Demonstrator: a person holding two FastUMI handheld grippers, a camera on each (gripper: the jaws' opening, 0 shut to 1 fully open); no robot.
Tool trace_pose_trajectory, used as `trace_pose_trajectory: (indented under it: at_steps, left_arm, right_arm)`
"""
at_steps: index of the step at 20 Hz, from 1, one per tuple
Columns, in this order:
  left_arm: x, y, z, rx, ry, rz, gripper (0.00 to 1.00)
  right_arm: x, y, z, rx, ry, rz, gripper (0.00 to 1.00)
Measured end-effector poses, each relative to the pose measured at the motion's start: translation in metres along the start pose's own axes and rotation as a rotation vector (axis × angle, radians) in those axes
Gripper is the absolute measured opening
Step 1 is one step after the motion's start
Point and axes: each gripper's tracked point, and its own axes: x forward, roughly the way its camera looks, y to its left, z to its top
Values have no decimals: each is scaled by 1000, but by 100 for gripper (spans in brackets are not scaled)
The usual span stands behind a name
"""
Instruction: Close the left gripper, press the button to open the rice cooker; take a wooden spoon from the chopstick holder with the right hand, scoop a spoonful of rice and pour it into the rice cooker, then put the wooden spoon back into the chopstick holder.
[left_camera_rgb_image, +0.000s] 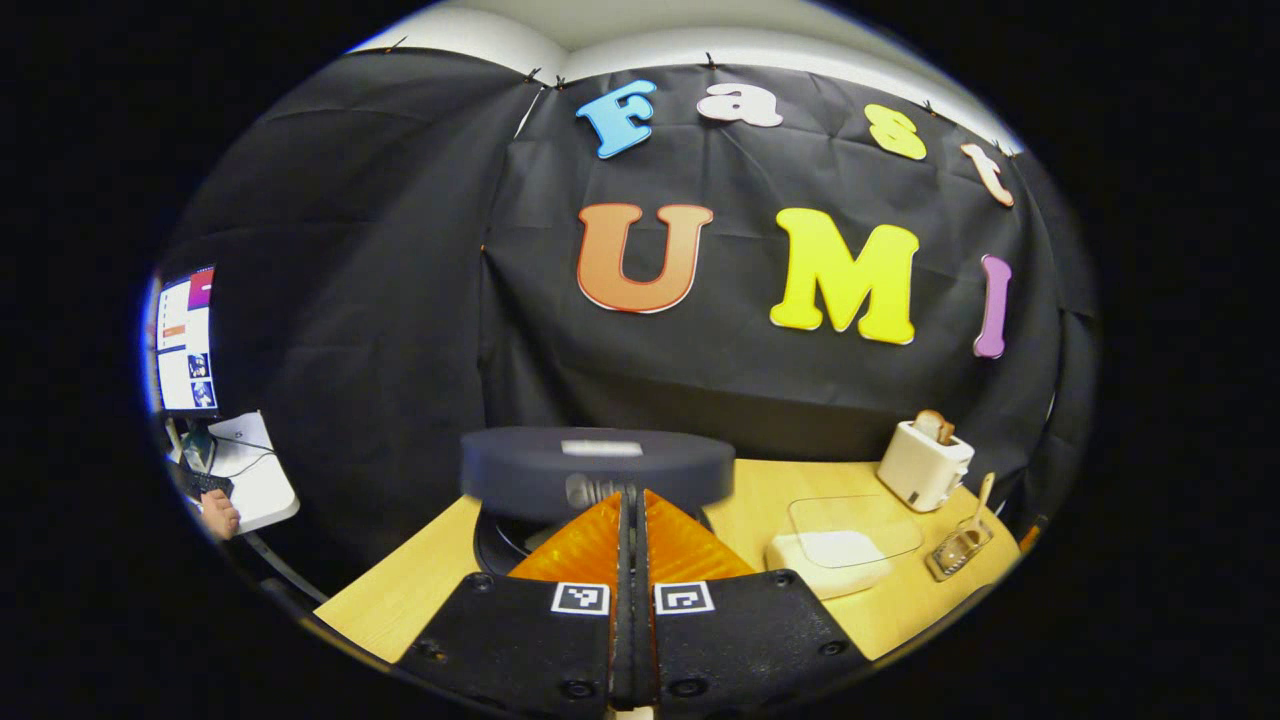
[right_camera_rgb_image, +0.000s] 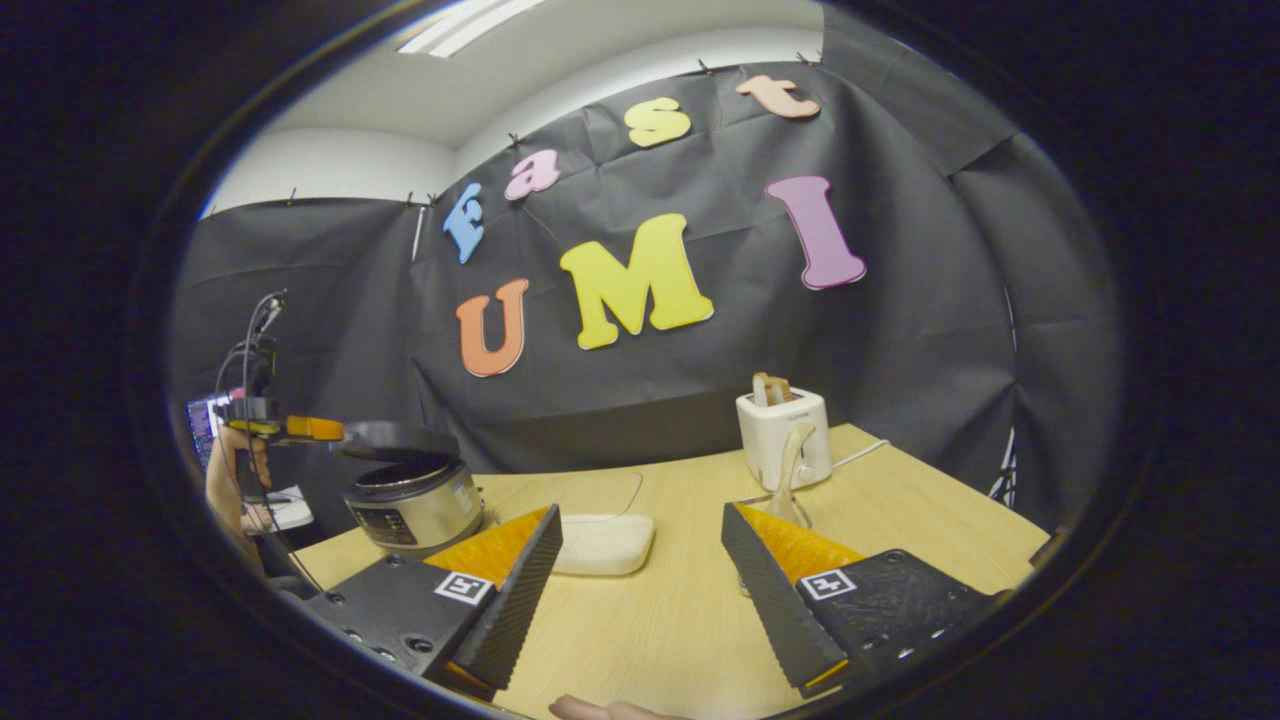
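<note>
From the left gripper view we can't see much of the rice cooker (left_camera_rgb_image: 597, 470): its lid is motion-blurred and our own left gripper (left_camera_rgb_image: 632, 520) covers the body and the button. The rice container (left_camera_rgb_image: 828, 560) is partly behind that gripper too. The chopstick holder (left_camera_rgb_image: 958, 548) is too small to tell what's inside besides the wooden spoon (left_camera_rgb_image: 982, 497). In the right gripper view, a fingertip (right_camera_rgb_image: 600, 709) gets cut off by the bottom edge.
</note>
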Motion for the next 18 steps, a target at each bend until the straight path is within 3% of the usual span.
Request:
trace_pose_trajectory:
  at_steps: [3,4,9,16,18]
  left_arm:
    - [-29,-10,-1,56,-19,-20,3]
    - [-38,-16,-1,56,-16,-38,3]
    - [-67,-27,-12,65,-34,-42,3]
    - [-78,-40,-34,56,-38,-58,3]
    - [-77,-39,-38,43,-48,-43,13]
  right_arm:
    - [-17,4,8,-33,-28,-12,92]
    - [-24,4,10,-48,-35,-21,95]
    - [-38,-9,22,-67,-41,-87,92]
    - [-17,-42,44,-109,-38,-147,95]
    - [-2,-54,47,-101,-21,-157,96]
